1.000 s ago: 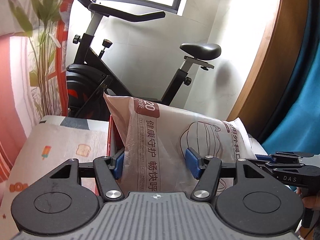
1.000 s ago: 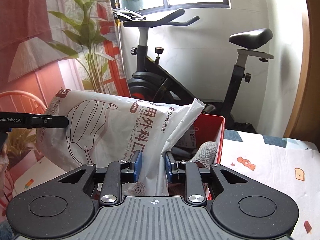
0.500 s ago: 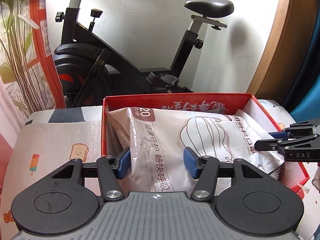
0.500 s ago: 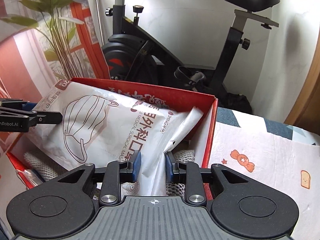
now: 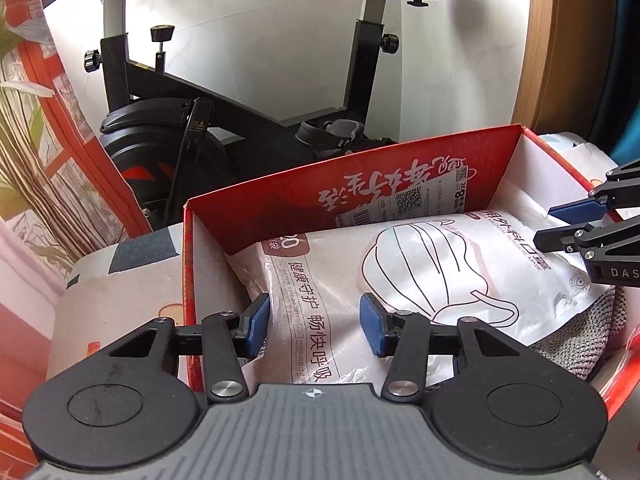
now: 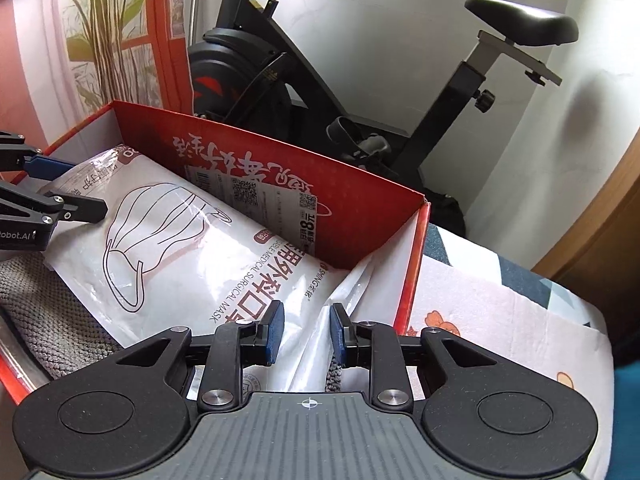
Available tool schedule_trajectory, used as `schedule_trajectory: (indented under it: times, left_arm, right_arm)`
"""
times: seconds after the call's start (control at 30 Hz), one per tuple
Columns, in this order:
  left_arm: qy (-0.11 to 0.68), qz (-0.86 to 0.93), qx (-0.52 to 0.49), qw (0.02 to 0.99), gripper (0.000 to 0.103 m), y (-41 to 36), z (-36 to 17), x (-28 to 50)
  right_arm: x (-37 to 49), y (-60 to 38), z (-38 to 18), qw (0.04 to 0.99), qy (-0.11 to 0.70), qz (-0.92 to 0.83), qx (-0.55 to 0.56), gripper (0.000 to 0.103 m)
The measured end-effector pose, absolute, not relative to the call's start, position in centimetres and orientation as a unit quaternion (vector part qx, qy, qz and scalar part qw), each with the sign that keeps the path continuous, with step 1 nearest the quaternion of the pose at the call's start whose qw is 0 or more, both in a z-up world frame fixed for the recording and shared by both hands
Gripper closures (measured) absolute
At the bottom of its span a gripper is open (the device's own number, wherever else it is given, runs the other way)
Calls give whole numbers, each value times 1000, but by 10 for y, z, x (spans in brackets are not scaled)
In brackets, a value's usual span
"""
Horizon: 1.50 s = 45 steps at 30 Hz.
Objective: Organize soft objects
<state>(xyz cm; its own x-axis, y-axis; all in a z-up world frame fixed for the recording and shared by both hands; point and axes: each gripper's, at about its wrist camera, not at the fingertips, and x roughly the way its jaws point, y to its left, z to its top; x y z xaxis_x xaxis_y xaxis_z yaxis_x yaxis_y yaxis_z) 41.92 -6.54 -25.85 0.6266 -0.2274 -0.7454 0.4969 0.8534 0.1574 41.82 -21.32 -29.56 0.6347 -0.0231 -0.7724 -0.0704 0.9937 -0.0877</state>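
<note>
A white pack of surgical masks [image 5: 420,280] lies flat inside the red cardboard box [image 5: 360,172], on top of a grey knitted cloth [image 5: 576,344]. My left gripper [image 5: 314,322] is open, its blue pads either side of the pack's left end, not pressing it. My right gripper [image 6: 306,332] is open a little over the pack's [image 6: 208,248] right end, with a fold of plastic between its pads. The box [image 6: 304,184] and the grey cloth [image 6: 52,316] also show in the right wrist view.
The box stands on a bed with a cartoon-print sheet [image 6: 500,312]. A black exercise bike [image 5: 224,112] stands against the white wall behind the box. A plant-print curtain [image 6: 92,40] hangs at the left. A wooden door frame [image 5: 560,40] is at the right.
Both grippers lowered the mask pack from above the box down into it. The pack now lies flat, and both grippers have opened off it.
</note>
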Motion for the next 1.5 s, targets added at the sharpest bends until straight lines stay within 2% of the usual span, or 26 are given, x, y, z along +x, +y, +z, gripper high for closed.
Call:
schedule_trajectory:
  times: [0.2, 0.3, 0.37, 0.43, 0.5, 0.6, 0.67, 0.73, 0.8, 0.87, 0.93, 1.1, 1.23, 1.5]
  left_arm:
    - [398, -201, 205, 871, 52, -72, -262, 424]
    - [396, -205, 177, 878, 48, -61, -257, 423]
    - [391, -207, 158, 883, 37, -54, -254, 418]
    - [384, -205, 133, 890, 35, -46, -249, 410]
    - [375, -205, 120, 896, 28, -43, -243, 400]
    - [357, -203, 107, 905, 18, -39, -234, 384]
    - [348, -198, 102, 911, 7, -36, -225, 375]
    - [334, -191, 99, 918, 0, -34, -215, 364]
    - [318, -190, 94, 924, 0, -29, -205, 354]
    - [312, -185, 87, 928, 0, -25, -194, 345]
    - [304, -182, 74, 932, 0, -19, -184, 334]
    - [275, -170, 41, 946, 0, -8, -157, 299]
    - [242, -154, 58, 956, 0, -5, -132, 265]
    - [179, -129, 62, 973, 0, 0, -80, 199]
  right_arm:
    - [421, -205, -298, 898, 434, 11, -78, 76]
    - [420, -204, -295, 900, 429, 8, -76, 67]
    - [416, -207, -290, 905, 420, 14, -64, 59]
    - [411, -208, -284, 910, 411, 21, -53, 54]
    - [406, -208, -279, 913, 404, 24, -44, 52]
    - [400, -207, -272, 916, 400, 24, -18, 40]
    - [393, -207, -268, 919, 394, 22, -2, 34]
    - [386, -205, -261, 922, 385, 22, 13, 33]
    - [377, -203, -254, 927, 374, 24, 26, 25]
    - [369, -201, -247, 930, 366, 23, 36, 11]
    - [360, -199, -239, 933, 355, 22, 44, 1]
    - [333, -197, -215, 939, 336, 13, 79, 0]
    - [308, -200, -197, 940, 322, 7, 116, 0]
    - [242, -182, -147, 956, 273, -3, 108, 0]
